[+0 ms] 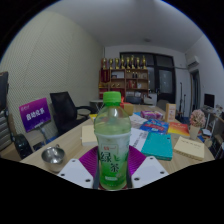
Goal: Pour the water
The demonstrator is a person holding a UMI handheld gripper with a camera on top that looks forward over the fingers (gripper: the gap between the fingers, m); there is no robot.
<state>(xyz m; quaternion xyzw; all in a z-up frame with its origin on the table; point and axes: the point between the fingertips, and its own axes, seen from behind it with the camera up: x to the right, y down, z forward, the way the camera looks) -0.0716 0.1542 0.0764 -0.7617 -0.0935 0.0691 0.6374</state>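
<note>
A green tea bottle (113, 135) with a green cap and a green label stands upright between my fingers, filling the middle of the view. My gripper (112, 166) is shut on its lower half, and both purple pads (90, 160) press against the label. A small metal bowl (52, 154) sits on the wooden table (70, 140), to the left of the bottle and beyond the left finger. The bottle's base is hidden below the fingers.
A teal book (158, 146) and several colourful books and boxes (158, 125) lie to the right of the bottle. A purple sign (35, 112) and black chairs (65, 108) stand at the left. Shelves (125, 75) line the back wall.
</note>
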